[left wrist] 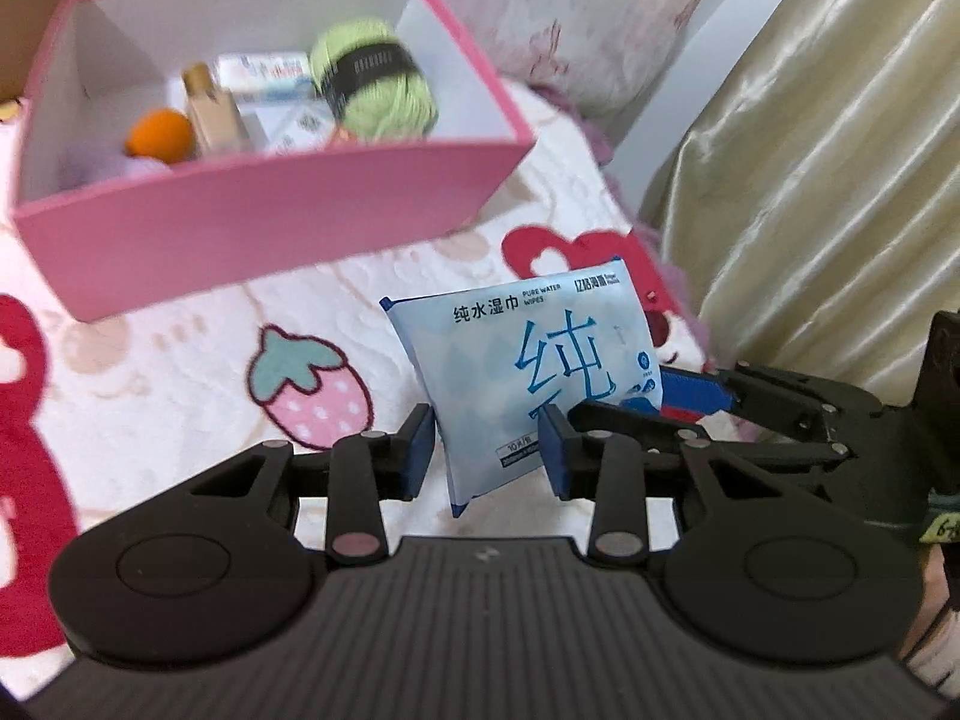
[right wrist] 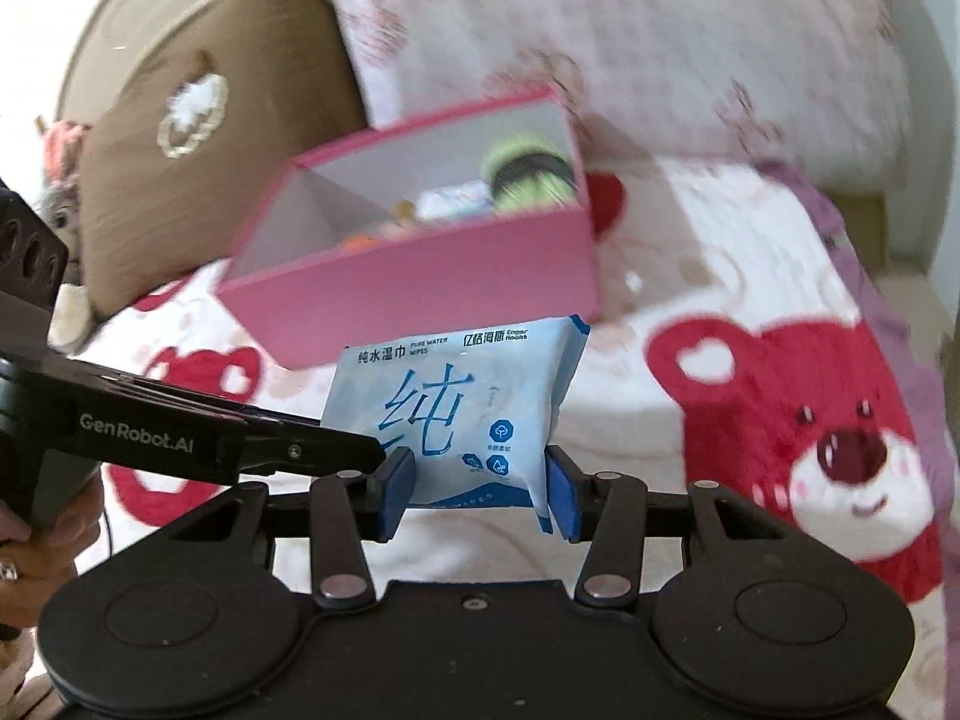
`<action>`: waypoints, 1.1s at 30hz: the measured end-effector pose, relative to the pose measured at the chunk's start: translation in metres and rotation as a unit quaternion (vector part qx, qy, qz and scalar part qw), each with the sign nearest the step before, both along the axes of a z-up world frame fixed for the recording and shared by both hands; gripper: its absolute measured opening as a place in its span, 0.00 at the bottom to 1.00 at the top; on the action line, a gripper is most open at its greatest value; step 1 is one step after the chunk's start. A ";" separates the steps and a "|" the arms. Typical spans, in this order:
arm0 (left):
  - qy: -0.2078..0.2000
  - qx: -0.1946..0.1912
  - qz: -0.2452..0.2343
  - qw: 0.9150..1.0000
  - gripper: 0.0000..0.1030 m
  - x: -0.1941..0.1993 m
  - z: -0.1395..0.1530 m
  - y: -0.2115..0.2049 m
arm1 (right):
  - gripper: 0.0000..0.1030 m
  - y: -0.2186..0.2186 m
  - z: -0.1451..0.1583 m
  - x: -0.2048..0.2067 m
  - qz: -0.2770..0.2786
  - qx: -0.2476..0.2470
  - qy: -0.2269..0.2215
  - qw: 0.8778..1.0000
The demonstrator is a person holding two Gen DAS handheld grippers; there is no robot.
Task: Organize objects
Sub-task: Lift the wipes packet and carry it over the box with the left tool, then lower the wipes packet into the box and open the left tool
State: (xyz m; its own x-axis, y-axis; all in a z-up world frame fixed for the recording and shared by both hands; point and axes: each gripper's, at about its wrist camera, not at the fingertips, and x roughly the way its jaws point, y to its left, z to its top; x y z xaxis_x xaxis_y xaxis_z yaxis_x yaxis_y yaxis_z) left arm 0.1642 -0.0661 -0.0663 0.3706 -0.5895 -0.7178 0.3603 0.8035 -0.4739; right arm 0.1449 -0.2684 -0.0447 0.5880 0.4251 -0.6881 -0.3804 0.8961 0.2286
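A light blue pack of wet wipes [left wrist: 516, 372] is held up above the blanket by both grippers at once. My left gripper [left wrist: 489, 450] is shut on its lower part, and my right gripper [right wrist: 480, 489] is shut on its lower edge; the pack also shows in the right wrist view [right wrist: 462, 414]. The right gripper's fingers [left wrist: 696, 396] reach in from the right in the left wrist view. The left gripper's arm [right wrist: 228, 444] reaches in from the left in the right wrist view. A pink box [left wrist: 252, 240] stands behind, also seen in the right wrist view [right wrist: 420, 294].
The box holds a green yarn ball [left wrist: 372, 78], an orange ball [left wrist: 159, 132], a small bottle [left wrist: 213, 114] and small packets [left wrist: 264, 75]. A strawberry-and-bear blanket [right wrist: 798, 420] covers the surface. A brown cushion [right wrist: 198, 138] lies at the left, a curtain [left wrist: 828, 150] at the right.
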 end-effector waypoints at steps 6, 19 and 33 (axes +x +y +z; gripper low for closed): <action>-0.037 0.009 0.020 0.999 0.34 -0.009 0.047 0.025 | 0.51 0.027 0.045 0.000 0.041 -0.020 -0.045 0.998; -0.077 0.033 0.092 0.992 0.36 0.049 0.103 0.058 | 0.46 0.082 0.105 0.075 0.127 -0.068 -0.109 0.984; -0.035 0.043 0.171 0.984 0.38 0.153 0.046 0.073 | 0.46 0.102 0.051 0.199 0.153 -0.042 -0.046 0.986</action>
